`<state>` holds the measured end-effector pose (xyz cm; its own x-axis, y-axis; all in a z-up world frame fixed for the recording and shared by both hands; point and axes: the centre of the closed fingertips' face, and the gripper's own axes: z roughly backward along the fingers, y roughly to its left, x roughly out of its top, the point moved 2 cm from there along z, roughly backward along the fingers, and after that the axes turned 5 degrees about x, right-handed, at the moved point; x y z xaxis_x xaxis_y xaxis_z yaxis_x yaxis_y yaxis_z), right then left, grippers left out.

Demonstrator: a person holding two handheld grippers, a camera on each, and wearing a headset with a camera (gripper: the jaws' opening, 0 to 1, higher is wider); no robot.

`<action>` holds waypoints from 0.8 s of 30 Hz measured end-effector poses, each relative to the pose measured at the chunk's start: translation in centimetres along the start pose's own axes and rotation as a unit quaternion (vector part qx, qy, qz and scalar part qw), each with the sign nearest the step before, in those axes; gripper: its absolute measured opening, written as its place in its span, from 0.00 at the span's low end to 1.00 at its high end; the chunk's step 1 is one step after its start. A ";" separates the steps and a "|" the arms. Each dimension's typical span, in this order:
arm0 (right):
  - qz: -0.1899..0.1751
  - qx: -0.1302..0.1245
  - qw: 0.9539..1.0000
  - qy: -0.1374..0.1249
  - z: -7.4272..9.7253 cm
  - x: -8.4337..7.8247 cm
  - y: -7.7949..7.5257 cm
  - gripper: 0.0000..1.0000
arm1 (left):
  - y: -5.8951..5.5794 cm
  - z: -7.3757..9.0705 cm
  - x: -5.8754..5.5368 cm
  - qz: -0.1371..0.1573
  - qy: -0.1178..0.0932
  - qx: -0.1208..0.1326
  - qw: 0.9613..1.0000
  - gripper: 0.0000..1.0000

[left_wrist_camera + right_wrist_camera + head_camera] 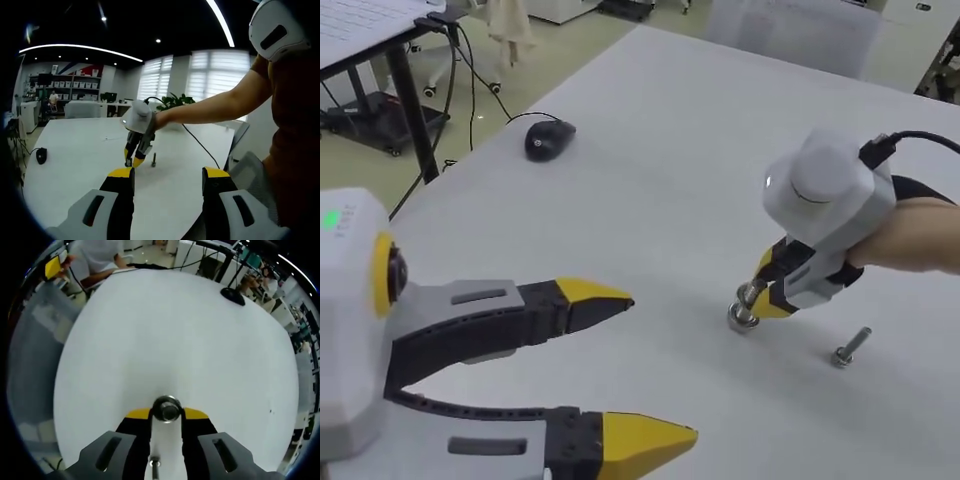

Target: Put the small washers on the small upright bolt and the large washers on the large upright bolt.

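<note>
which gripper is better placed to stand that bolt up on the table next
Right. The right gripper is shut on the bolt, whose head is down at the table. The left gripper is open, empty and well away from the bolt.

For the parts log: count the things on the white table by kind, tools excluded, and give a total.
Bolts: 2, a held bolt in the right tool and a lying bolt
Computer mouse: 1
Total: 3
</note>
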<state>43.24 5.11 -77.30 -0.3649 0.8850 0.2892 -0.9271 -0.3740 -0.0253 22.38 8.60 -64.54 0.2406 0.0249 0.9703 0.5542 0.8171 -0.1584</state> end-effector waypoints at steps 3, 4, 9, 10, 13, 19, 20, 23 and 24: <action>-0.003 0.003 1.000 0.002 -0.4 -0.1 0.0 0.23 | 0.0 -0.1 -0.1 0.002 -0.001 -0.001 1.000 0.53; -0.003 0.003 1.000 0.000 -0.5 0.0 0.0 0.23 | 0.0 -0.2 -0.1 0.002 -0.002 -0.001 1.000 0.53; -0.011 0.007 1.000 -0.002 -1.0 -0.2 -0.2 0.23 | 0.1 -0.3 -0.1 0.004 -0.004 -0.001 1.000 0.53; -0.010 0.007 1.000 0.000 -1.1 -0.2 -0.2 0.23 | 0.2 -0.3 -0.1 0.004 -0.004 -0.001 1.000 0.53; -0.011 0.009 1.000 0.004 -1.2 -0.4 0.0 0.23 | 0.2 -0.4 -0.2 0.004 -0.004 -0.002 1.000 0.53; -0.008 0.009 1.000 0.008 -1.8 -0.6 0.0 0.23 | 0.3 -0.3 -0.1 0.005 -0.004 -0.001 1.000 0.53; -0.008 0.009 1.000 0.007 -1.8 -0.6 0.0 0.23 | 0.4 -0.3 -0.2 0.006 -0.002 -0.001 1.000 0.53; -0.003 0.009 1.000 0.007 -2.1 -0.8 -0.1 0.23 | 0.3 -0.3 -0.2 0.006 -0.003 -0.002 1.000 0.53; -0.001 0.008 1.000 0.007 -2.1 -0.8 0.0 0.24 | 0.3 -0.3 -0.2 0.007 -0.004 -0.003 1.000 0.53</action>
<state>43.34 5.03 -79.51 -0.3650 0.8892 0.2758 -0.9260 -0.3774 -0.0086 22.77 8.67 -64.81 0.2415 0.0401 0.9696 0.5552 0.8137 -0.1719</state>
